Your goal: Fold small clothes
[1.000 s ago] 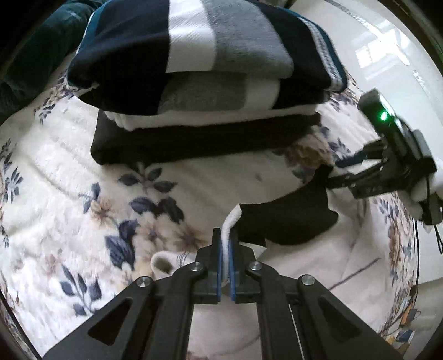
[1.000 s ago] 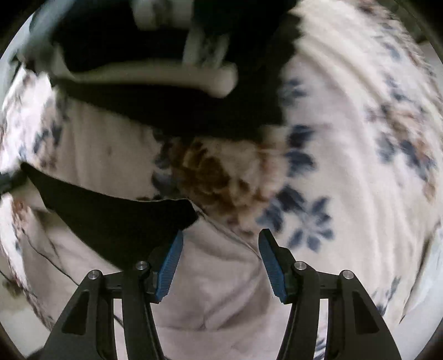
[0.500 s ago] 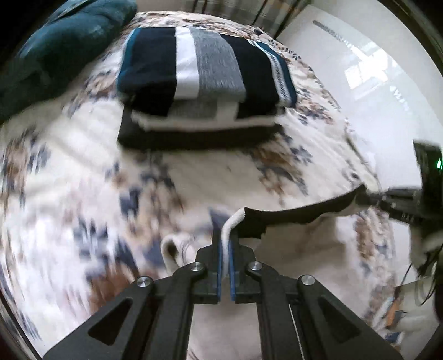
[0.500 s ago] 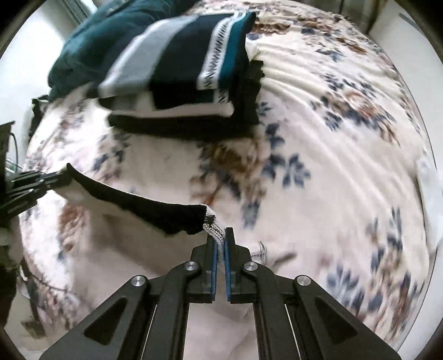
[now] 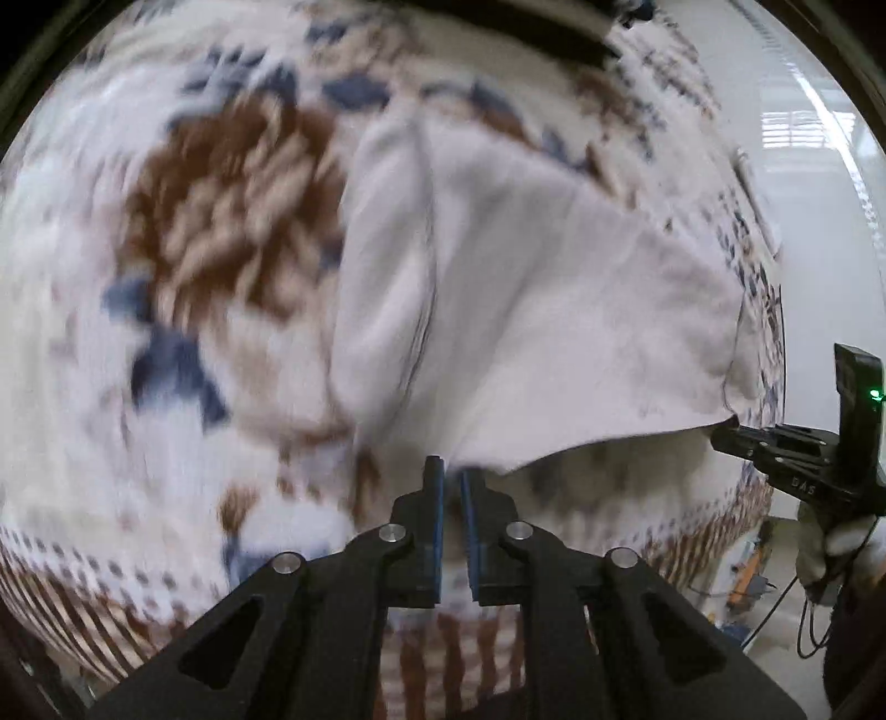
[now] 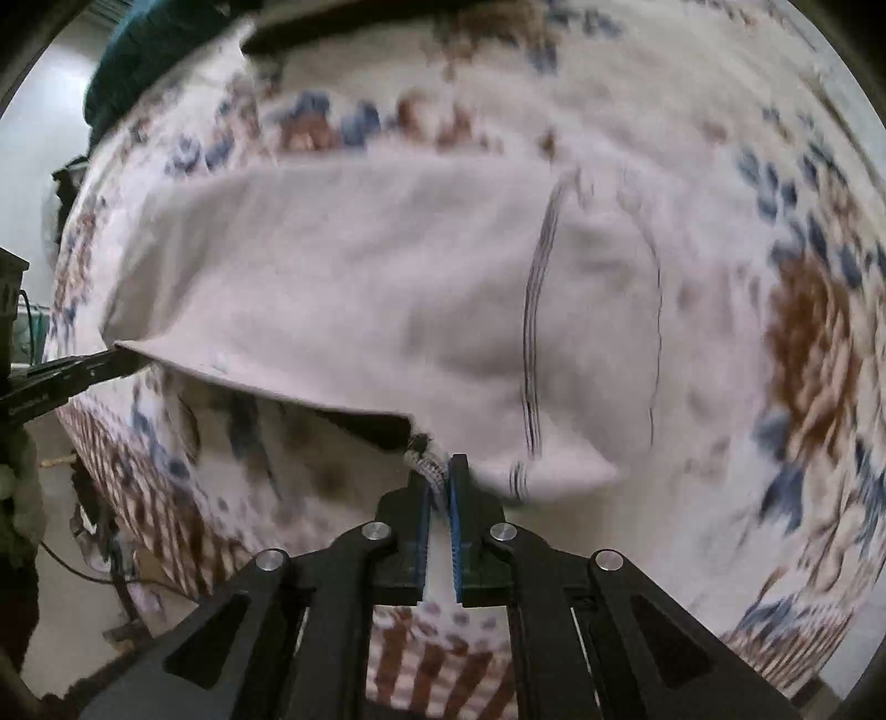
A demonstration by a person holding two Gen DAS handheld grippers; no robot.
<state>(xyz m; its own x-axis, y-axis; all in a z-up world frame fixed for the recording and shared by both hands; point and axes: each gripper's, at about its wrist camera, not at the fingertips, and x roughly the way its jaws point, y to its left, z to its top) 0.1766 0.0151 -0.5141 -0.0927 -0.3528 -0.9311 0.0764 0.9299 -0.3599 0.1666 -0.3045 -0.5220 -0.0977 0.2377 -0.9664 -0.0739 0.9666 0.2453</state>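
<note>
A white garment point(image 5: 526, 310) with a dark lining is stretched above the floral blanket point(image 5: 221, 221), held by two corners of its near edge. My left gripper point(image 5: 449, 487) is shut on one corner. My right gripper point(image 6: 438, 482) is shut on the other corner, where a knitted hem shows. The garment point(image 6: 360, 277) spreads away from me over the blanket point(image 6: 803, 332). The right gripper also shows at the right of the left wrist view point(image 5: 775, 448), and the left gripper at the left of the right wrist view point(image 6: 72, 371). Both views are motion-blurred.
The dark bottom edge of a stack of folded clothes point(image 5: 531, 27) lies at the far side of the bed. A teal cloth point(image 6: 155, 44) lies at the far left. The blanket's fringed edge point(image 6: 166, 509) and the floor point(image 5: 819, 166) are close.
Both grippers have pulled the garment toward the near edge of the bed and tilted down. The garment has flipped so its white side faces up. The right gripper closed on its corner one second ago.
</note>
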